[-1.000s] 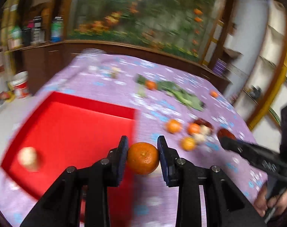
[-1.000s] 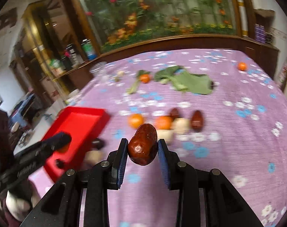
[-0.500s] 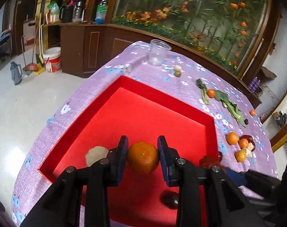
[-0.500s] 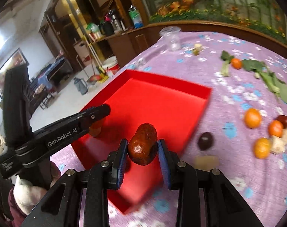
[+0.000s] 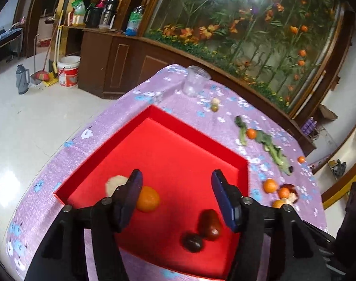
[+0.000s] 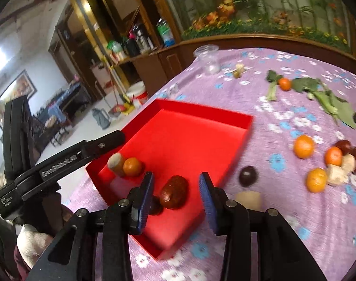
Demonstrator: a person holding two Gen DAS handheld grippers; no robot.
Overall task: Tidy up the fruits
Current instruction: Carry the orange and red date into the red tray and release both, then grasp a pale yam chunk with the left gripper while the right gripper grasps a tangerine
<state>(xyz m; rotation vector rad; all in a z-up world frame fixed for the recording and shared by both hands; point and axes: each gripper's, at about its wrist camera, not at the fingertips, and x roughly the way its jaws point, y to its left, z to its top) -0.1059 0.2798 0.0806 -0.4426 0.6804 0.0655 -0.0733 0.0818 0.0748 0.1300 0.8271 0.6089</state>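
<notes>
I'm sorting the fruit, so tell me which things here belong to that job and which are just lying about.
Job: red rectangular tray; round orange tangerine and dark red oval date in it; loose tangerines on the cloth.
Lying about: clear plastic cup; green leafy vegetable; white plastic bucket.

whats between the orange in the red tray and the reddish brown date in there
Nothing: in the left wrist view only bare red tray floor separates the orange from the date. A darker fruit sits beside the date.
</notes>
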